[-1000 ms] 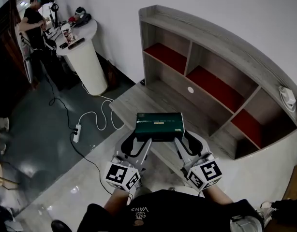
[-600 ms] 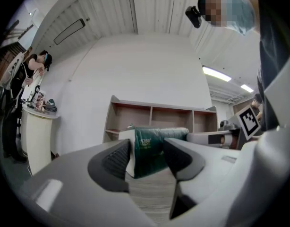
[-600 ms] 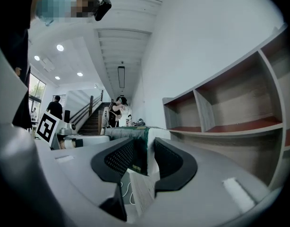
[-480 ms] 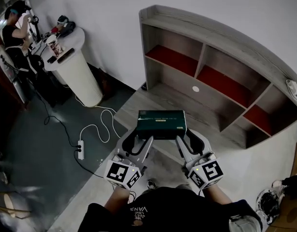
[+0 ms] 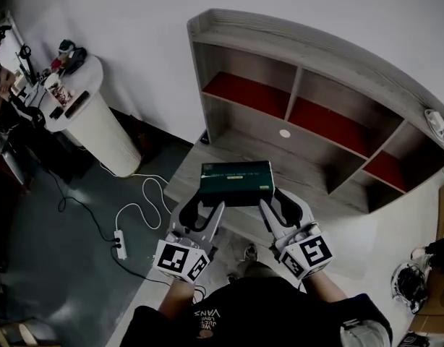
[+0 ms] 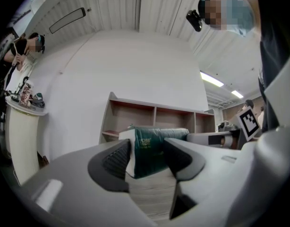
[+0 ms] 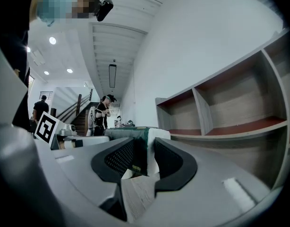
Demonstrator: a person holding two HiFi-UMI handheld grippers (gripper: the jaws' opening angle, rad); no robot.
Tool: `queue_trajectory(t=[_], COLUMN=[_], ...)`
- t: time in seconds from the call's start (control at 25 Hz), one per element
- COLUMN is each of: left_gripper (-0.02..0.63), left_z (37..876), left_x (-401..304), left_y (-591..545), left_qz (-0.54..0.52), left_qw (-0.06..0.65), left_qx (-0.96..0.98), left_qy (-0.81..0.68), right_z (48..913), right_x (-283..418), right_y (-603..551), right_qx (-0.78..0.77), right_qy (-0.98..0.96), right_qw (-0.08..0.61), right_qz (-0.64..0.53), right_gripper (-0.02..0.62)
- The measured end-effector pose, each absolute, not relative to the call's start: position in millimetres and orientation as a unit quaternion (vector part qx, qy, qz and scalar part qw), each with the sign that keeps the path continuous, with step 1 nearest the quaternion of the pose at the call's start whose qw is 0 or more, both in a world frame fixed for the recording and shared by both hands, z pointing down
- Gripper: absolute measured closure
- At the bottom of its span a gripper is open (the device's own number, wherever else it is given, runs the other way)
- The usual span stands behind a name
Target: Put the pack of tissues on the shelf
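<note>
Left gripper (image 5: 203,211): jaws clamped on pack's left end | Tissue pack (image 5: 236,182): carried between both grippers, long axis left-to-right, parallel to shelf front | Right gripper (image 5: 283,207): clamped on right end, equally near | Shelf (image 5: 280,40): compartments straight ahead beyond pack

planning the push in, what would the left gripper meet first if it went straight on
The left gripper is shut on the pack of tissues; past it, probably the shelf, near its left compartment, though depth is unclear.
</note>
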State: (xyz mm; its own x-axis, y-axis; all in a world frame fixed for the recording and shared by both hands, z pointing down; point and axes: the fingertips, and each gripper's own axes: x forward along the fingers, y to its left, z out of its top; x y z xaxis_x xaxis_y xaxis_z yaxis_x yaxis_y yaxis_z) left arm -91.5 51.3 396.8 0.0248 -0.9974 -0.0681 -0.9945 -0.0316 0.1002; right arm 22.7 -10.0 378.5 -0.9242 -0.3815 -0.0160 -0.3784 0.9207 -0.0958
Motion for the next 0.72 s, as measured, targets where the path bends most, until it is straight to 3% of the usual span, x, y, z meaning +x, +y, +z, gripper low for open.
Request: queue_trajectory(t=[0.72], left_gripper=[0.354], left_z=[385.4], left_x=[-126.6], left_y=[-49.1], left_qz=[-0.065], left_qw=[-0.028], left_qx=[0.724], left_qy=[-0.686], right_z=[366.0], right_x=[-10.5], right_y=[-109.3], right_qx=[-0.196], right_qy=[0.979], right_qw=[0.048], right_qz=[-0.021], right_gripper=[0.462])
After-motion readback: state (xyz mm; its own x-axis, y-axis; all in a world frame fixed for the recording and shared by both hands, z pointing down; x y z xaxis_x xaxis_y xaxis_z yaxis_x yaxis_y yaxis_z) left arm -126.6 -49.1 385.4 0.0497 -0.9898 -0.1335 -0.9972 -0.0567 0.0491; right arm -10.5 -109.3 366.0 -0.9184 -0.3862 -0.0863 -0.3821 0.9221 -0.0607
